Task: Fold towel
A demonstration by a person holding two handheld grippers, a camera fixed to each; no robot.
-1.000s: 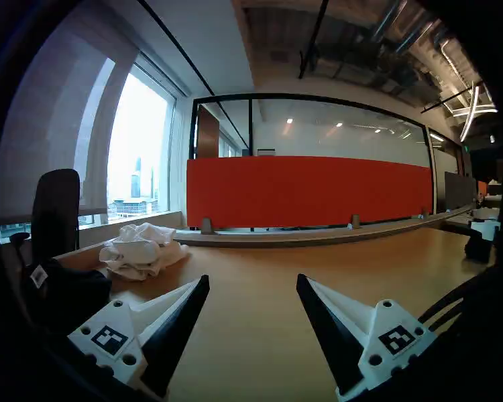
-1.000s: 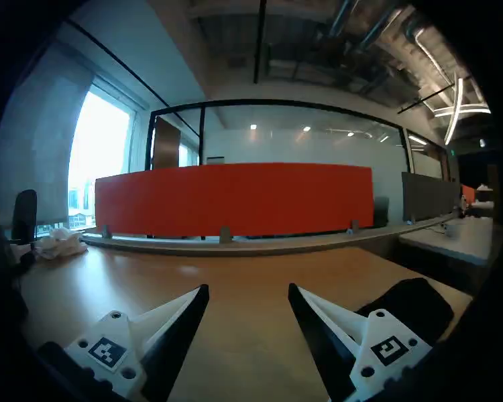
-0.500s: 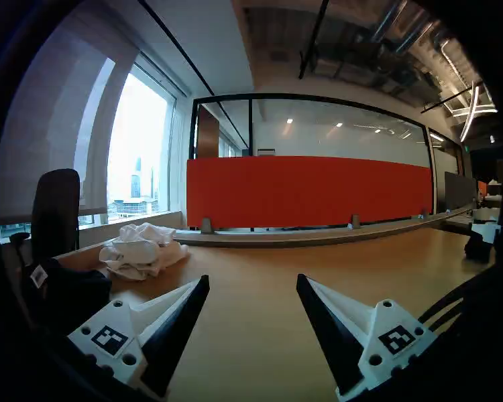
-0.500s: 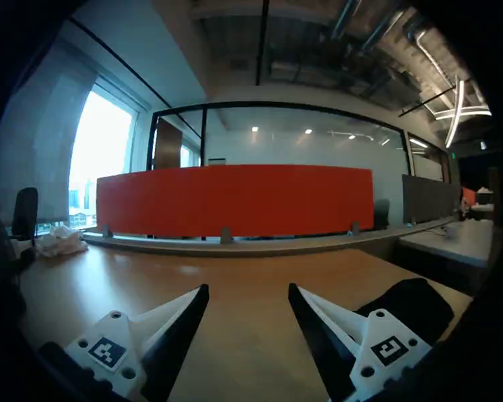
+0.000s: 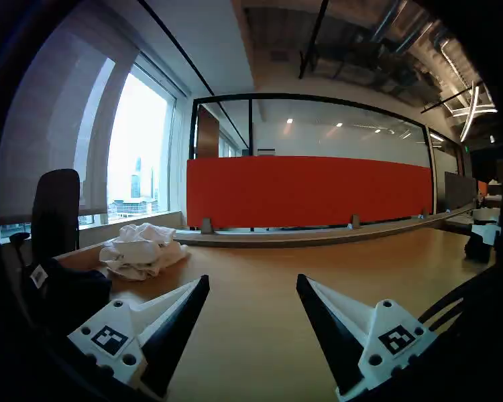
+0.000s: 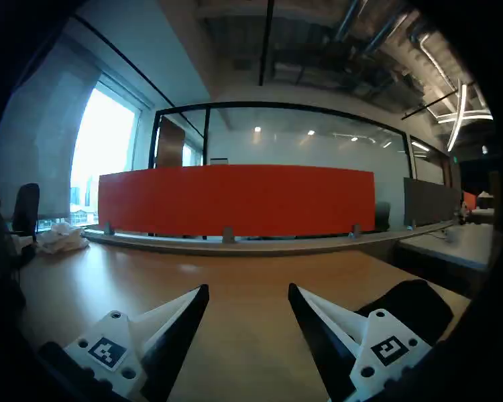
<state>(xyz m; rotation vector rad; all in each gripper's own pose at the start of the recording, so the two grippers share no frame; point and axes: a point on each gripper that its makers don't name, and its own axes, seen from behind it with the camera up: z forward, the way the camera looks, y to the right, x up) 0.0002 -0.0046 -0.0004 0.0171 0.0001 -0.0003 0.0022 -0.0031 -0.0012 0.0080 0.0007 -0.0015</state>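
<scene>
A crumpled white towel (image 5: 142,250) lies in a heap on the wooden table (image 5: 265,268), far left in the left gripper view. My left gripper (image 5: 251,301) hovers low over the table, open, with nothing between its fingers; the towel is ahead and to its left. In the right gripper view the same towel (image 6: 61,238) is small and far off at the left edge. My right gripper (image 6: 248,308) is open too, empty, low above the bare wood.
A red divider panel (image 5: 308,191) runs along the table's far edge. A black office chair (image 5: 56,214) stands at the left by the window. A black object (image 6: 412,305) lies on the table near the right gripper's right finger. The other gripper (image 5: 483,238) rests far right.
The right gripper view has tilted or risen very slightly; the left gripper has stayed still. The towel has not moved.
</scene>
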